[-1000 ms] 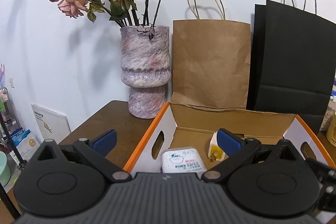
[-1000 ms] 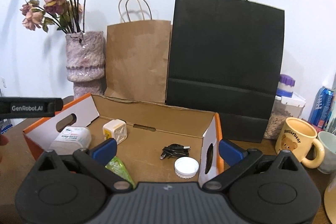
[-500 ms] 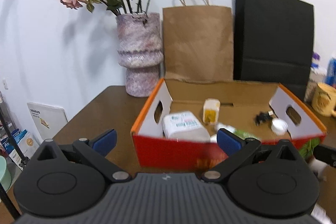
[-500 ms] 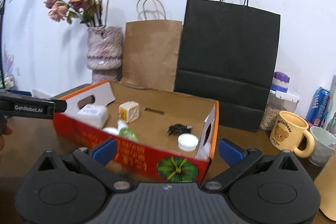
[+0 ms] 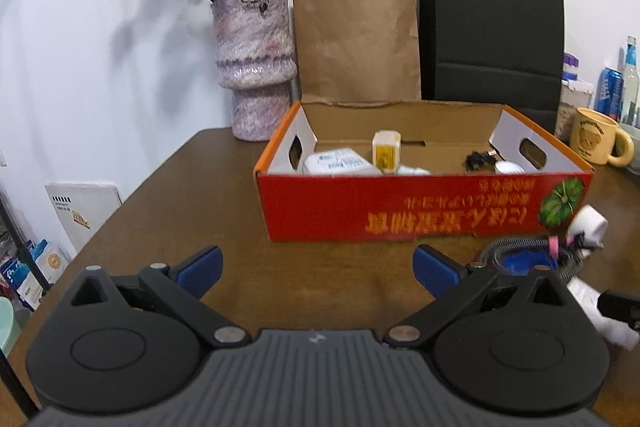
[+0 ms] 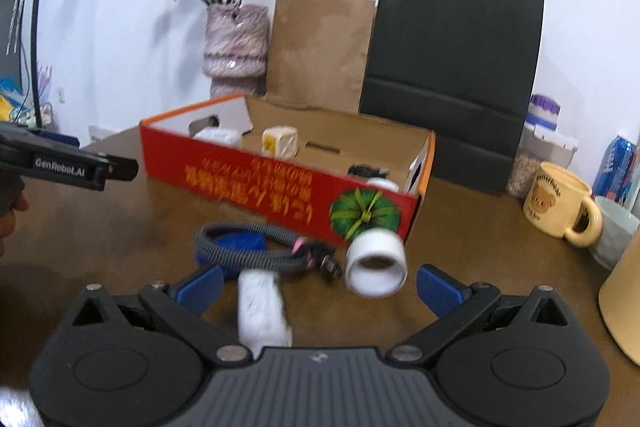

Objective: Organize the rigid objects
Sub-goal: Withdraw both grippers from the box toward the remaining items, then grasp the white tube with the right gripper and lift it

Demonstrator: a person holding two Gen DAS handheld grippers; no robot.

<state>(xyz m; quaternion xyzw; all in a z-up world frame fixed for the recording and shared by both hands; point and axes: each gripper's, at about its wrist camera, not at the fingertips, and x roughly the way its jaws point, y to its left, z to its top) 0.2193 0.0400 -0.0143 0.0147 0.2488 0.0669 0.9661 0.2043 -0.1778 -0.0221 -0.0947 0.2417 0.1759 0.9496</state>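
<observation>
both grippers are hanging released – the right gripper (image 6: 318, 287) is facing a white plastic ring (image 6: 376, 269) just ahead of its jaws, in front of the red cardboard box (image 6: 280, 187). centring before clenching is advisable – the ring looks slippery.

Both grippers low over the table (image 5: 320, 291), well back from the near side of the box (image 5: 424, 203), pointing toward it. Left gripper (image 5: 316, 269) with jaws spread wide, blue pads (image 5: 200, 265) far apart, nothing between them. Right gripper (image 6: 318, 287) same deal, wide open and gripping nothing. Left gripper's black side also visible off to the left of the box in the right wrist view, held level, with a bit of a hand (image 6: 10, 203) wrapped behind it.
</observation>
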